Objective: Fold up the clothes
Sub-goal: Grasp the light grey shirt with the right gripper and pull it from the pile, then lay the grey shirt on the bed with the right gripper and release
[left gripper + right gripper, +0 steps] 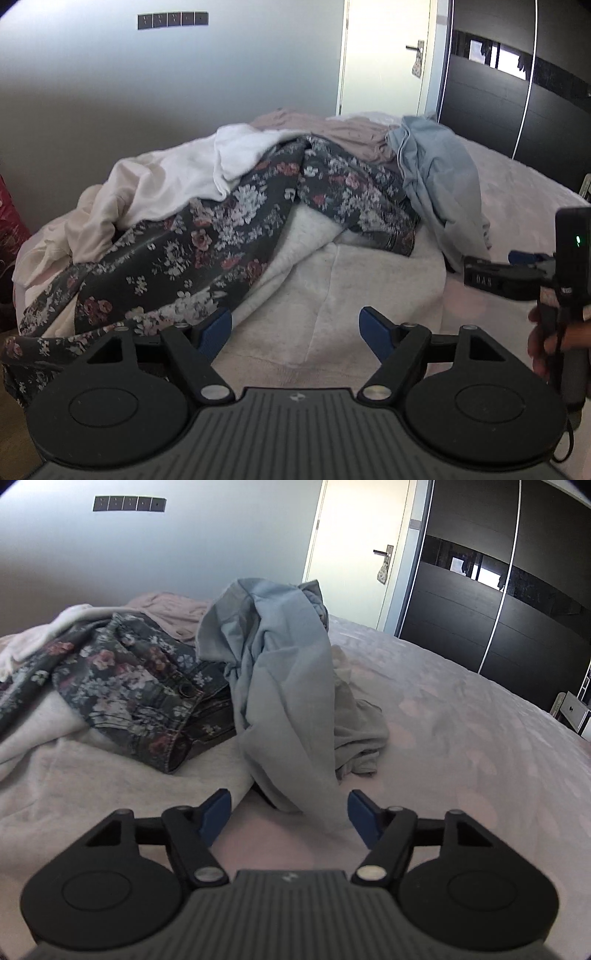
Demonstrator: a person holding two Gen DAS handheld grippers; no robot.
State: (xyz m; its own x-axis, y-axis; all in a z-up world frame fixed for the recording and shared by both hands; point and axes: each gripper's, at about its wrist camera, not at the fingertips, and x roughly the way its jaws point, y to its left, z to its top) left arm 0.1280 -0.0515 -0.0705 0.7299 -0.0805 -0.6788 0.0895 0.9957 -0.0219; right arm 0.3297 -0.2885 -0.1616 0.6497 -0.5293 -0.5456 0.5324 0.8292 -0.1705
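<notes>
- Two grippers over a bed (461, 709) piled with clothes
- left gripper (295, 328): jaws wide, nothing between them, by the floral garment (207, 236)
- right gripper (290, 812): jaws apart, pale blue garment (280, 686) hanging between them, pads not pressing it

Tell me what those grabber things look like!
Each gripper, left and right, has two blue fingers on black arms joined with silver rivets, two round black discs, and a grey ribbed body with a small logo. From the side, the right one shows a black box with a green light and a cable.
</notes>
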